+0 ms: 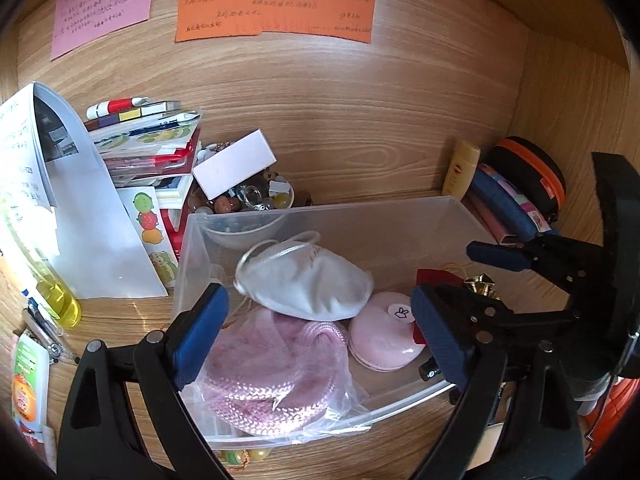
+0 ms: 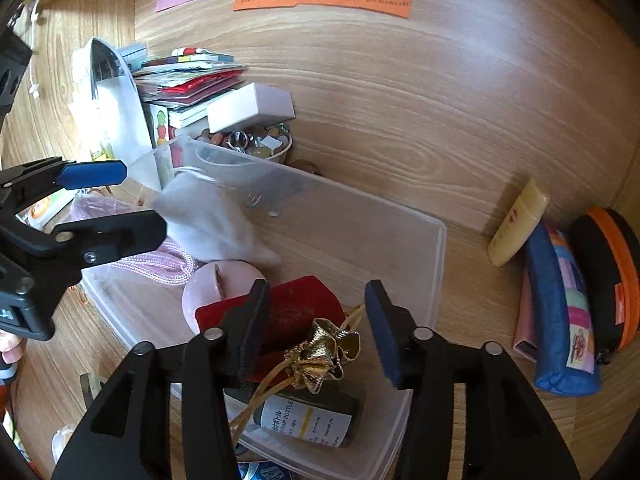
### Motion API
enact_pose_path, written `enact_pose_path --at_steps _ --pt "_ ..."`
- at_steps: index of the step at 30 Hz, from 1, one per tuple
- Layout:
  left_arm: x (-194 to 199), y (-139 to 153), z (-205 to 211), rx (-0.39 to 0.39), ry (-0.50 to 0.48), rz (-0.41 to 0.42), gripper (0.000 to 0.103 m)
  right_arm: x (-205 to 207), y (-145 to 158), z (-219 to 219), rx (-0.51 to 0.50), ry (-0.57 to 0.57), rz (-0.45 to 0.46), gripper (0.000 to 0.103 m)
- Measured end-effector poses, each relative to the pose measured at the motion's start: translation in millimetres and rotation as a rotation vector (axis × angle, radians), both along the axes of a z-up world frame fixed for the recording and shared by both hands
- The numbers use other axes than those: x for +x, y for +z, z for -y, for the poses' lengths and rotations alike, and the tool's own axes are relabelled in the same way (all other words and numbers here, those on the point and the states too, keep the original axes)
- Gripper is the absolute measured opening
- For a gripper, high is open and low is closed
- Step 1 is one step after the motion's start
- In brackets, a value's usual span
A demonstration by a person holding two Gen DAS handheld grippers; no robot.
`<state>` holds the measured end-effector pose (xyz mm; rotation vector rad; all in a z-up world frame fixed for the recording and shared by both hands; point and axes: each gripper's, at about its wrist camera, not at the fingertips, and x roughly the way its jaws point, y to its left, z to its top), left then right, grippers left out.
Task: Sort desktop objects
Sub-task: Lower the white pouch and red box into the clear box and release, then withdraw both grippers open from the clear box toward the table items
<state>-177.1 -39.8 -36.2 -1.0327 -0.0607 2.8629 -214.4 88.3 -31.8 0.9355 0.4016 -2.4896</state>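
Observation:
A clear plastic bin (image 1: 400,216) (image 2: 436,248) sits on the wooden desk. It holds a white face mask (image 1: 312,284) (image 2: 208,220), a bagged pink rope (image 1: 264,376) (image 2: 160,264), a pink round case (image 1: 384,332) (image 2: 224,284), a red pouch with a gold ruffled top (image 2: 320,344) and a dark pump bottle (image 2: 308,416). My left gripper (image 1: 316,340) is open above the rope and mask. My right gripper (image 2: 316,328) is open above the red pouch, its fingers either side of the gold top. It also shows in the left wrist view (image 1: 472,284).
A stack of booklets (image 1: 144,148) and papers stands left of the bin, with a bowl of beads (image 1: 248,196) under a white box (image 1: 234,168). A yellow tube (image 2: 516,224), blue pencil case (image 2: 560,312) and black-orange case (image 2: 612,276) lie right. Sticky notes (image 1: 276,14) hang on the back panel.

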Motion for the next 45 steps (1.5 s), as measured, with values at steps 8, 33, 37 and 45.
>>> enact_pose_path --at_steps 8,33,37,45 --pt "13 19 11 0.017 0.035 -0.044 0.097 13 17 -3 -0.015 0.028 -0.065 0.072" --pt "83 -17 77 -0.055 0.170 0.108 0.101 115 43 -35 -0.018 0.120 -0.174 0.091" --pt "89 -32 76 -0.062 0.163 0.147 0.101 127 31 -38 -0.027 0.168 -0.115 0.091" --pt "86 -49 58 -0.097 0.113 0.165 0.101 137 6 -29 0.002 0.244 -0.018 0.092"
